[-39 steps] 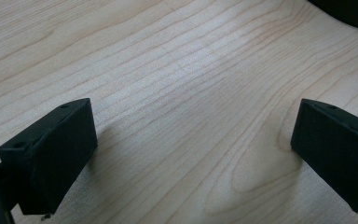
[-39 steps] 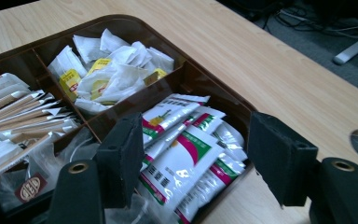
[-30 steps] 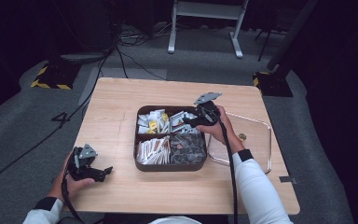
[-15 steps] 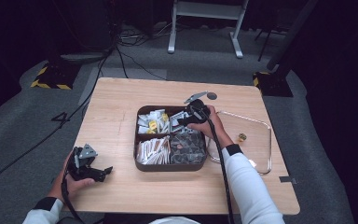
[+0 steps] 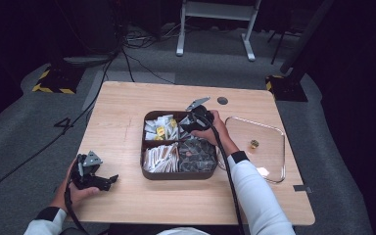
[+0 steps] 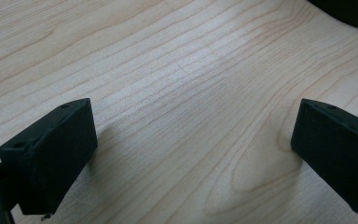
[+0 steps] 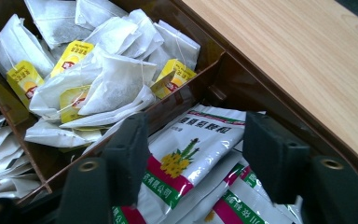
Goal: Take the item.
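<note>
So the brown divided tray (image 5: 149, 171) sits mid-table on the wooden table (image 5: 127, 107), and the person's right gripper (image 5: 192, 123) is dipped over its far-right compartment, right hand (image 5: 214, 131) wrapped around it. From the right gripper view, its jaws stand apart, nothing pinched between them, hovering just above a white sachet with a red and green band and a yellow flower print (image 7: 186, 149); a couple more of the same sachets (image 7: 242, 200) lie under it. Next compartment over is a heap of tea bags with yellow tags (image 7: 98, 74). The near-left section holds pale paper sticks (image 5: 159, 156) and the near-right one dark packets (image 5: 196, 154), can't read what they are. A clear lid (image 5: 257, 147) lies flat on the table just right of the tray, with a small gold knob (image 5: 254, 144) on it. Meanwhile the left gripper (image 5: 108, 180) rests low on the table near the front-left corner, well away from the tray, jaws spread wide over bare wood in the left gripper view, holding nothing.
</note>
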Demonstrator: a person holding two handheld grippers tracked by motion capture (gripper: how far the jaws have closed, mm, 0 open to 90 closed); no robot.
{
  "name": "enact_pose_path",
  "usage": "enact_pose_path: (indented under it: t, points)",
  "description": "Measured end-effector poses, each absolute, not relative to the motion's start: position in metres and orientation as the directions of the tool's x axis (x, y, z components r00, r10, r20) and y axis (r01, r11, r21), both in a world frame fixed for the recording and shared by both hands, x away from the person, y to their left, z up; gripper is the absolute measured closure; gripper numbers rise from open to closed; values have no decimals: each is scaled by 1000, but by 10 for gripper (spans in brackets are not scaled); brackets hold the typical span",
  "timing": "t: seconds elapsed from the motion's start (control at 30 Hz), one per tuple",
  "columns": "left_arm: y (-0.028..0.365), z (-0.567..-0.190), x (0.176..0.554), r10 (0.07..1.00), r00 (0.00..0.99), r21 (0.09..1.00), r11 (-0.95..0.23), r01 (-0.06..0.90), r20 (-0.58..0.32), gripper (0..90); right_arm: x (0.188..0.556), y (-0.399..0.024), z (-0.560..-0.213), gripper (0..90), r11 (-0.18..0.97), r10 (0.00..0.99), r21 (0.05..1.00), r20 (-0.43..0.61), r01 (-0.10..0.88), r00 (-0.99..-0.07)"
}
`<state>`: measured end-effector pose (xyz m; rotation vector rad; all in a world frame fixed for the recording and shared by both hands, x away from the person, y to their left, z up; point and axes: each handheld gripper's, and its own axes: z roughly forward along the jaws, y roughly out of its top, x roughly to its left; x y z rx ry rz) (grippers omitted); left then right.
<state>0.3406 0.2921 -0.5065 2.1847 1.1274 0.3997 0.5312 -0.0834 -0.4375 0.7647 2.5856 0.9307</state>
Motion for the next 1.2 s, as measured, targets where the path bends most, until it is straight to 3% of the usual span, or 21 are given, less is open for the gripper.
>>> enact_pose_path:
  t: [0.43, 1.2]
  points:
    - [292, -507, 341, 812, 583, 664, -426, 614, -18, 5, 523, -81, -435, 877, 690, 504, 635, -76, 348, -860]
    - [292, -507, 340, 812, 583, 664, -426, 614, -19, 5, 496, -119, -395, 900, 571, 535, 772, -93, 279, -840]
